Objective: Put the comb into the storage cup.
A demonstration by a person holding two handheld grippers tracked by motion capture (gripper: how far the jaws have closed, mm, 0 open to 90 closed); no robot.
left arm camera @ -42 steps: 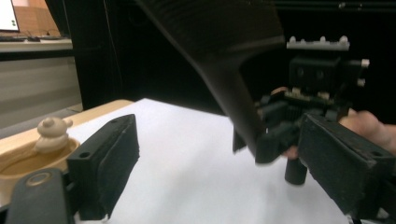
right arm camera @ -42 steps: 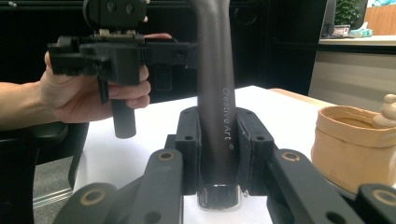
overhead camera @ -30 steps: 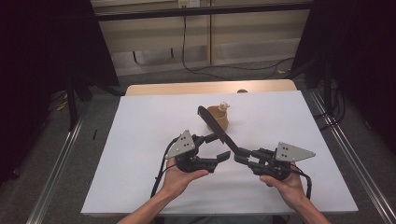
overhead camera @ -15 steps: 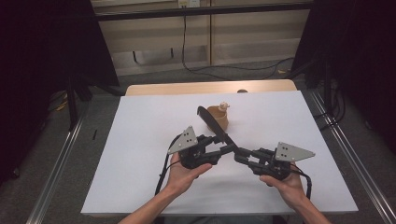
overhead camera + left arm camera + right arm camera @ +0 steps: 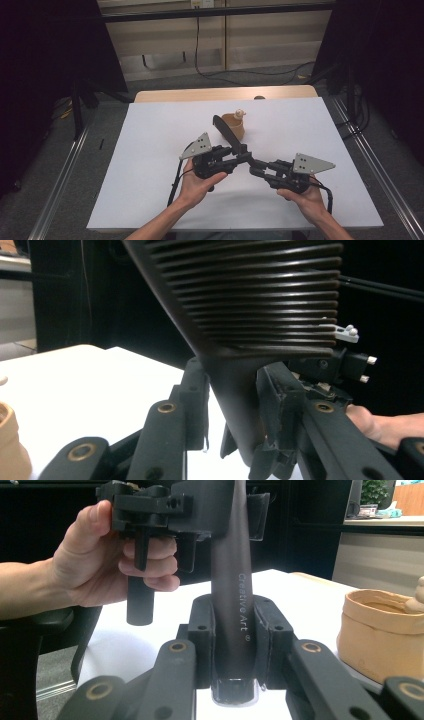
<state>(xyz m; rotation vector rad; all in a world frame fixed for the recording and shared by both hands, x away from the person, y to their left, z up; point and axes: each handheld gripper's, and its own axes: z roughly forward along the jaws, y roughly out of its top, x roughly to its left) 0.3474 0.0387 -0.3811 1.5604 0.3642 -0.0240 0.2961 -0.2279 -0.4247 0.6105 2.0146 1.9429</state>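
The right tool (image 5: 256,171) is clamped on the lower end of a black comb (image 5: 231,135); in the right gripper view its two pads press the comb's smooth handle (image 5: 231,605) from both sides, with the handle's tip just past them. The person's right hand (image 5: 305,197) holds this tool at the near right of the white worktop (image 5: 140,150).

Just beyond that grip, the left tool (image 5: 241,159) meets the same comb. Its jaws have just been closing, and in the left gripper view they sit tight against the comb's narrow neck, one on each side, with the ridged teeth (image 5: 260,295) fanning out above them. The left hand (image 5: 197,185) grips the tool's body (image 5: 150,510) from below, fingers (image 5: 147,567) wrapped round its post. The two tools come at the comb from opposite sides, their tips nearly touching.

From the two grips the comb slants up and away, off the worktop, toward a tan clay pot (image 5: 234,126) that stands just behind its far end. In the right gripper view this pot (image 5: 382,630) sits to the right of the jaws, near but apart.
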